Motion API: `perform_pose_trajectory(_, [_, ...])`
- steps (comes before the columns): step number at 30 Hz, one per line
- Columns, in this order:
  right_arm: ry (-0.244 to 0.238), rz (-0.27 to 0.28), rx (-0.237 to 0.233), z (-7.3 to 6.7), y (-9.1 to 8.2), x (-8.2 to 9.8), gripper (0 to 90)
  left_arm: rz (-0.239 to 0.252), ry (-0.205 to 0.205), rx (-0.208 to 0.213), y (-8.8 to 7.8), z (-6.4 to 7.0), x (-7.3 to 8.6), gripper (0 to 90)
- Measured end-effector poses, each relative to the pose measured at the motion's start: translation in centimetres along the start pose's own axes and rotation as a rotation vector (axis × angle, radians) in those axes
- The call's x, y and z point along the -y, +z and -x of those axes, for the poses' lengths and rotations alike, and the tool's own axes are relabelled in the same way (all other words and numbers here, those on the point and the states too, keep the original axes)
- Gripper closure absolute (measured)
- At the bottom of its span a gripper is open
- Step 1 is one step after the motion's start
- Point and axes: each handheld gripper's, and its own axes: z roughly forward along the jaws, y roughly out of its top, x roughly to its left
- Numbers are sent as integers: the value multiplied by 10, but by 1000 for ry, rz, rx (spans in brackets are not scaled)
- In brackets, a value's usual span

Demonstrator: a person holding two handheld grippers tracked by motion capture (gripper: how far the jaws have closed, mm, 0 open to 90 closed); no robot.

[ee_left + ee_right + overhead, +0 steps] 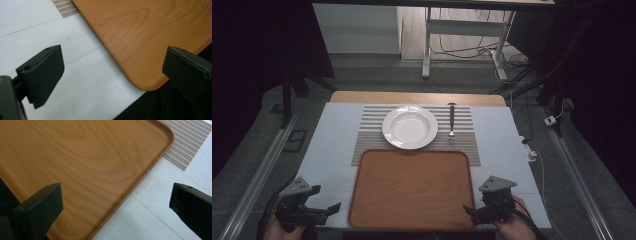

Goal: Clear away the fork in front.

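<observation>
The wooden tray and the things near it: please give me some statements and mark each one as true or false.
1. The wooden tray carries nothing. True.
2. The white plate sits on the tray. False: it sits on the striped placemat, beyond the tray.
3. The fork lies to the right of the plate. True.
4. The left gripper is shut on the tray's edge. False: its jaws stand open, holding nothing.
5. The right gripper is open. True.

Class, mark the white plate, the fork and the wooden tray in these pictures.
white plate (410,127), high view, centre of its bowl.
fork (452,121), high view, middle of its handle.
wooden tray (412,187), high view, bare middle of its floor.
</observation>
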Motion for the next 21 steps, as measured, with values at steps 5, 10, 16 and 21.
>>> perform_pose_trajectory(5, [-63,-17,60,-5,9,-6,0,1,-2,-1,0,0,0,40])
perform_pose_trajectory(10, [-105,-38,74,-7,20,-13,0,4,-1,2,0,0,0,39])
perform_pose_trajectory(16, [-191,-63,102,-13,29,-24,0,6,-4,6,-1,-1,0,38])
perform_pose_trajectory(21, [-282,-99,132,-19,39,-33,0,6,-2,4,-1,-1,0,38])
